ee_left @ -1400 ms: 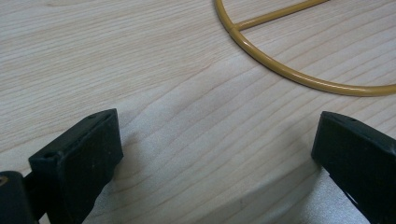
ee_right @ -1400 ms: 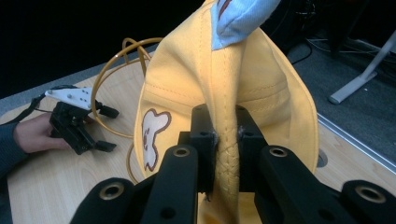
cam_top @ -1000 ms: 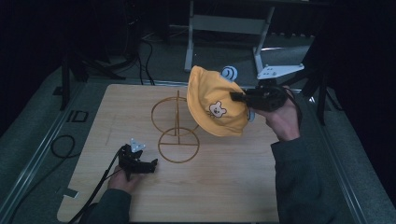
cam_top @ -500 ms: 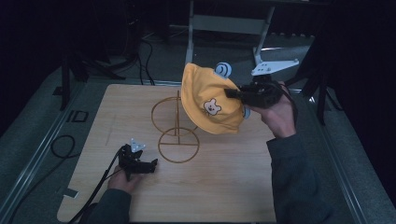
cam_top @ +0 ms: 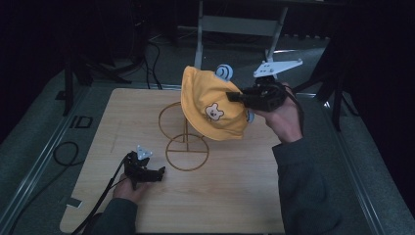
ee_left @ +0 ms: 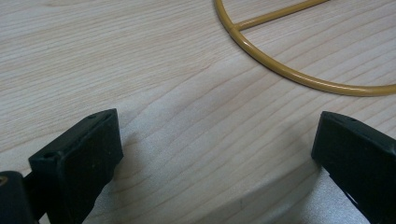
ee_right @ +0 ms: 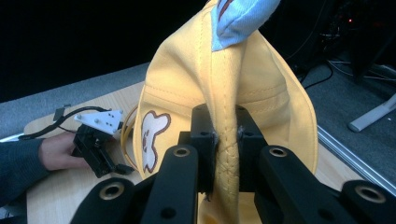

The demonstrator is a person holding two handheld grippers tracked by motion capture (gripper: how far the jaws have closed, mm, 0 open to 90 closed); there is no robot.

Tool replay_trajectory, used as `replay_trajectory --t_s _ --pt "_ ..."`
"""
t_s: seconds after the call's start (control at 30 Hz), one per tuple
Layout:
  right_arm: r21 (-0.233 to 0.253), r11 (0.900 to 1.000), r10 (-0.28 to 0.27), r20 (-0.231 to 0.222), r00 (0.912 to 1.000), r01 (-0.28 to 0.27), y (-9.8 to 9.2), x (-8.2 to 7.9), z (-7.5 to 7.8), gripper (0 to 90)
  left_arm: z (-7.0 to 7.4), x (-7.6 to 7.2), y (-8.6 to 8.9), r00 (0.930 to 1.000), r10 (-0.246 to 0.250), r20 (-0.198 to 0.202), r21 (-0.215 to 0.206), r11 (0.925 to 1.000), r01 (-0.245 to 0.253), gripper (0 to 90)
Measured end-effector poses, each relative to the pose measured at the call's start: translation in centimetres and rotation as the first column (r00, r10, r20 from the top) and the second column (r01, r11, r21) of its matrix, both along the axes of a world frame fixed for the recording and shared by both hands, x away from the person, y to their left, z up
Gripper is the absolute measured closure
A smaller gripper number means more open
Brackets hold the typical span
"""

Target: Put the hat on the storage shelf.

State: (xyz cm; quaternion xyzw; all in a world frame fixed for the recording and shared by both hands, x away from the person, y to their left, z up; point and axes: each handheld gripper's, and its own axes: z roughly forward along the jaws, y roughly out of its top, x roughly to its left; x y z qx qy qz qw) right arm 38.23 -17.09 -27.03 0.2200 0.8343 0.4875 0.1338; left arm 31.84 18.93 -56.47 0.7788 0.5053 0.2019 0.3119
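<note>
A yellow child's cap [cam_top: 211, 105] with a bear patch and light-blue trim hangs in the air over the gold wire hat stand [cam_top: 185, 134]. My right gripper [cam_top: 236, 97] is shut on the cap's edge; in the right gripper view the jaws pinch a stitched seam of the cap [ee_right: 261, 88]. The cap covers the upper part of the stand. My left gripper [cam_top: 157, 172] rests on the wooden table [cam_top: 235, 191] near the front left, open, with bare wood between its jaws. The stand's base ring [ee_left: 299, 74] lies just ahead of it in the left gripper view.
A grey metal frame [cam_top: 235, 24] stands on the floor beyond the table's far edge. Cables [cam_top: 63, 152] lie on the floor to the left. The other hand and left gripper [ee_right: 95, 140] appear beyond the cap in the right gripper view.
My right gripper has carried the cap up and to the left, closer over the wire stand. The left gripper has stayed where it was on the table.
</note>
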Motion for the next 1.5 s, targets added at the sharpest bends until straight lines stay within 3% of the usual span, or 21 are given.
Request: replay_trajectory --t_s 0.5,0.97,1.5 --pt "-0.077 0.996 0.036 -0.005 0.9994 -0.036 3.5 0.9 0.1 82.0 0.0 0.0 0.0 1.0000 -0.004 -0.004 0.004 1.0000 0.004 1.9" --pt "-0.097 0.993 0.058 -0.034 0.9977 -0.061 5.6 1.8 0.0 81.9 0.0 0.0 0.0 1.0000 -0.001 -0.002 0.000 1.0000 0.001 1.8" --pt "-0.168 0.982 0.071 -0.067 0.9952 -0.082 8.5 3.0 -0.2 81.5 0.0 0.0 0.0 1.0000 0.003 0.001 -0.003 1.0000 -0.003 1.8"
